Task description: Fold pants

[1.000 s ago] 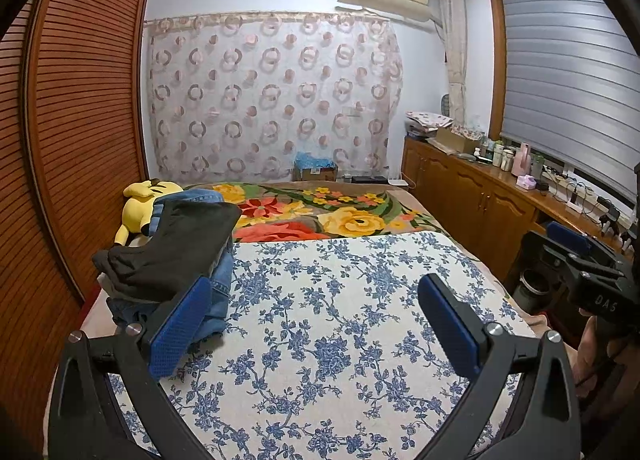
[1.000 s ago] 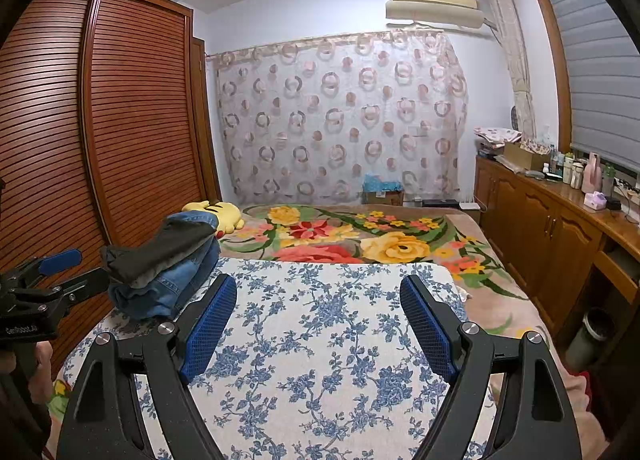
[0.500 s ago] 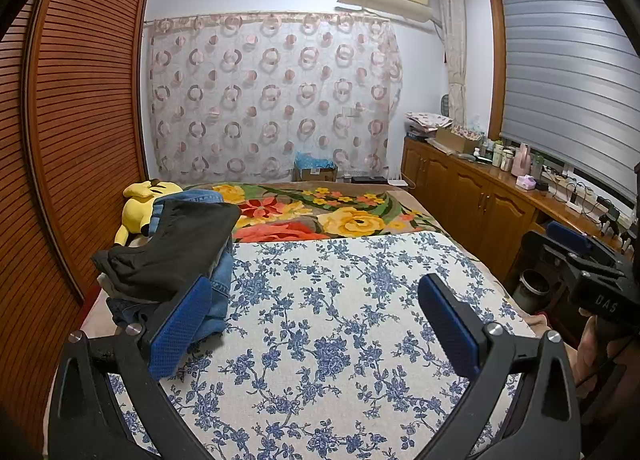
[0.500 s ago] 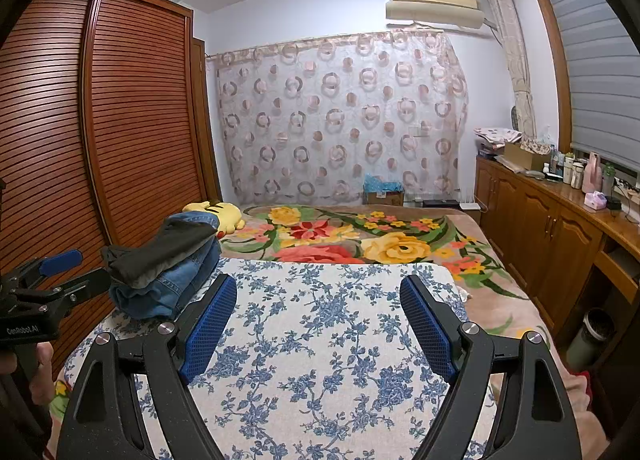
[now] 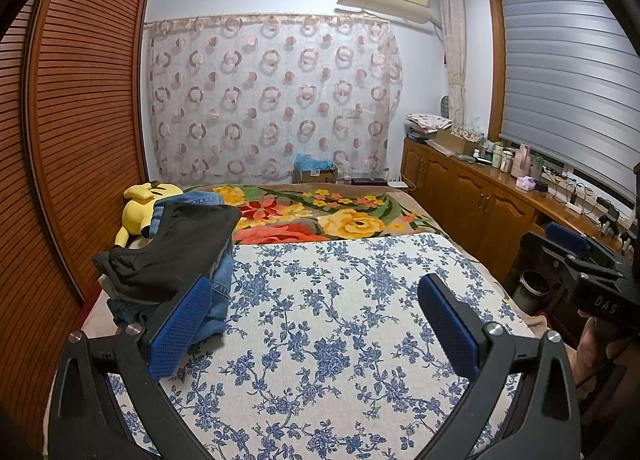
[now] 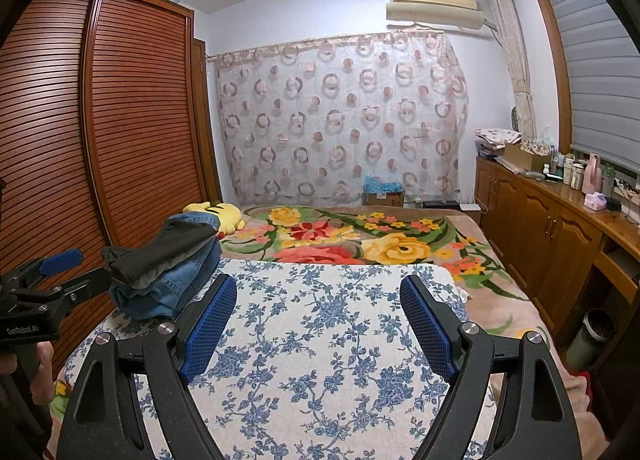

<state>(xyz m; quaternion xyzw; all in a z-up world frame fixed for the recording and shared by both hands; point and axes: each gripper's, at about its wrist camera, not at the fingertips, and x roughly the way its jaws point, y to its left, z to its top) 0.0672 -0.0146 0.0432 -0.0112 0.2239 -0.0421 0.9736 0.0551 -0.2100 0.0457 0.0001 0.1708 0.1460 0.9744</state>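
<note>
Left wrist view shows both grippers, left [image 5: 312, 320] and right [image 6: 318, 322], with jaws wide and empty over the bed [image 5: 340, 340]; pants [image 5: 172, 256] sit piled left, so grab the top pair only.

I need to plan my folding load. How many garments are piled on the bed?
2 at least: dark pants on top, blue jeans beneath, stacked at the bed's left edge beside the yellow plush toy. A pale layer under them may be another.
</note>
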